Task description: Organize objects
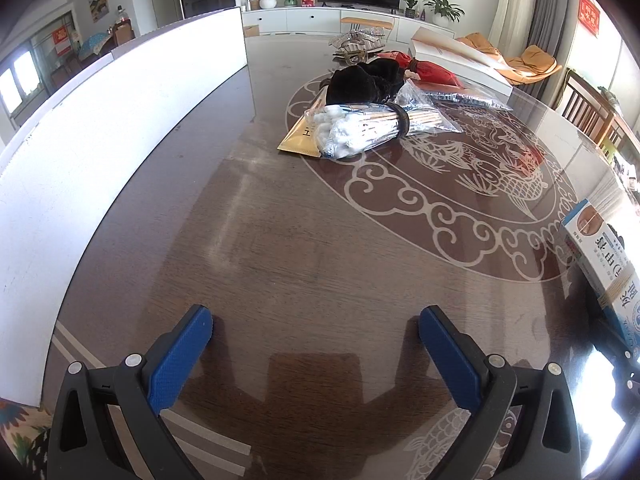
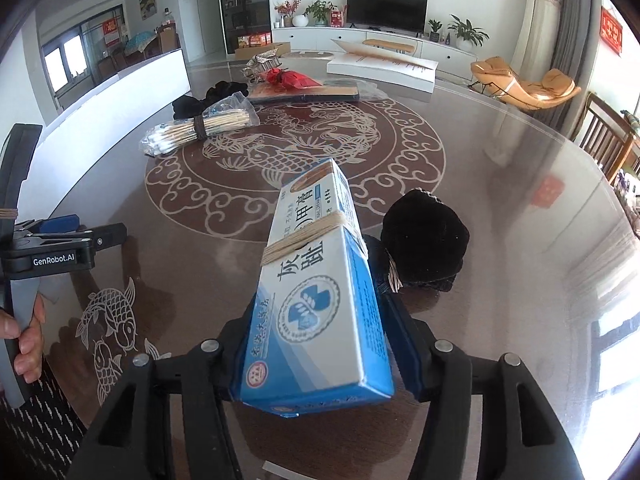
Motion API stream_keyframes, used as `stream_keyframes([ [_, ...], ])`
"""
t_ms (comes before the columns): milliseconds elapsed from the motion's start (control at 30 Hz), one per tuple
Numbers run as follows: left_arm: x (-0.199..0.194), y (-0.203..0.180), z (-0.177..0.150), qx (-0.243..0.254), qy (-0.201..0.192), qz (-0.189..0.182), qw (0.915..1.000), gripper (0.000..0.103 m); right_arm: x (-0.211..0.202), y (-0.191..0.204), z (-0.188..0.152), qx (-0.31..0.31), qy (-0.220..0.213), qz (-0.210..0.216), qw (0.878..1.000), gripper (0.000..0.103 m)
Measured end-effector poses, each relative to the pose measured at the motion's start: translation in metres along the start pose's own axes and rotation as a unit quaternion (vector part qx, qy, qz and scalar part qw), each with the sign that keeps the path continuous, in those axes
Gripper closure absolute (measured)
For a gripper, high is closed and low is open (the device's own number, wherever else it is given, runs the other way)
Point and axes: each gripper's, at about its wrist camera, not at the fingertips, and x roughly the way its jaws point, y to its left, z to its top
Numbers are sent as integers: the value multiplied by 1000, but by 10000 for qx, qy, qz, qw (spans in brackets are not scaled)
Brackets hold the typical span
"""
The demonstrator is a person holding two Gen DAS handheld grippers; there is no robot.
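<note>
My right gripper (image 2: 316, 320) is shut on a blue and white box (image 2: 316, 280) bound with rubber bands, held above the table; the box also shows at the right edge of the left wrist view (image 1: 604, 256). My left gripper (image 1: 316, 320) is open and empty, low over the dark table (image 1: 280, 240); it shows at the left of the right wrist view (image 2: 52, 248). A bag of cotton swabs (image 1: 356, 128) lies ahead of it, also seen in the right wrist view (image 2: 200, 128). A black pouch (image 2: 424, 240) sits right of the box.
Black cloth (image 1: 360, 80), a red item (image 1: 428, 68), a gold packet (image 1: 300, 136) and a flat white box (image 1: 460, 56) lie at the table's far side. A white panel (image 1: 100, 120) runs along the left edge. Chairs (image 2: 608, 136) stand at the right.
</note>
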Motion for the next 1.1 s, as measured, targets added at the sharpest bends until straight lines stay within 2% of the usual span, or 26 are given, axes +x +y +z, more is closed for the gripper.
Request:
stream_keyframes([
  [233,0,0,-1,0,0,0,10000,0,3,9,-4,-12,-15,47,10000,23],
  [467,-1,0,-1,0,-1,0,10000,0,7,12,-11,-8,72,120,9999,19],
  [633,-1,0,-1,1,-2,0,10000,0,7,16,-14,-58,62,186,9998,12],
  [1100,0,0,-1,0,-4,-1,10000,0,13,26,-15,-263,106,135,9995,0],
])
